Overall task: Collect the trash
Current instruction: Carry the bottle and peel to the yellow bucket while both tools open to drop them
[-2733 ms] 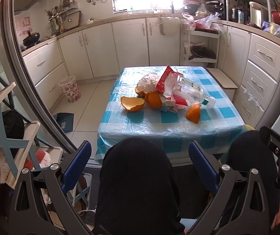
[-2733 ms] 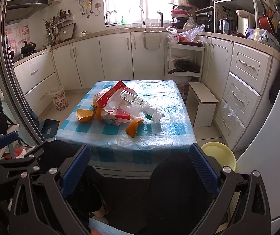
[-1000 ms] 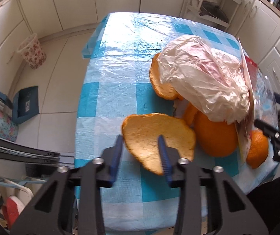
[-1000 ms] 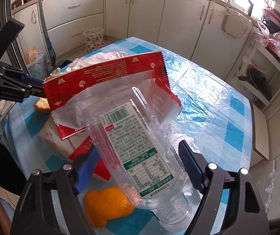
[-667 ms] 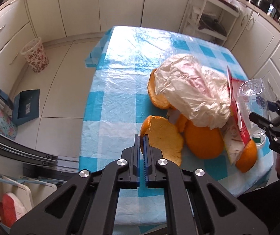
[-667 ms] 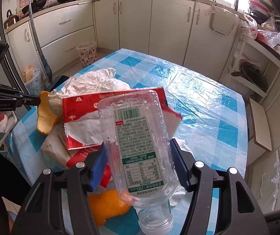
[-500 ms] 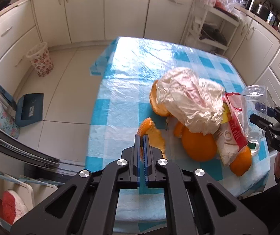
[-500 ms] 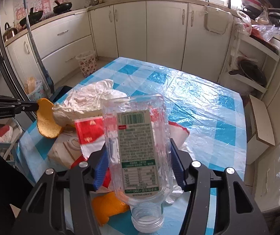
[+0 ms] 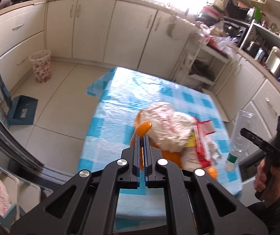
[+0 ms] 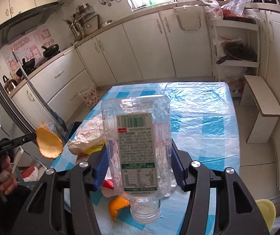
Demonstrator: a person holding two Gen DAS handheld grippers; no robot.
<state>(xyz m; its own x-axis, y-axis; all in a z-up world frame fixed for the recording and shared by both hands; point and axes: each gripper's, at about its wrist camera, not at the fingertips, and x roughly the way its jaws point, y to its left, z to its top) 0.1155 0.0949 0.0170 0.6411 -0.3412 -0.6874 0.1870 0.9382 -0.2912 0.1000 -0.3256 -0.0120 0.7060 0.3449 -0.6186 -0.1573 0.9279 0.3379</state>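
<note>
1. The left gripper (image 9: 142, 137) had its jaws pressed nearly together on an orange peel (image 9: 141, 129), which stood up from between the fingertips, raised above the near left part of the table (image 9: 108, 113).
2. In the right wrist view that same peel (image 10: 49, 145) showed its pale inner side, held out to the left of the table's edge.
3. The right gripper (image 10: 138, 163) was partly open, its blue pads clamped against both sides of a clear plastic bottle (image 10: 137, 143), held neck down with the label facing the camera.
4. From the left wrist view the bottle (image 9: 239, 137) hung above the table's right edge, its green neck ring lowest.
5. The rest of the trash lay on the blue checked tablecloth: a crumpled plastic bag (image 9: 169, 127), a red snack wrapper (image 9: 203, 131) just beside it, and another piece of orange peel (image 10: 117, 203) near the front edge.
6. A patterned waste basket (image 9: 41, 65) stood on the floor by the cabinets, well apart from the table.
</note>
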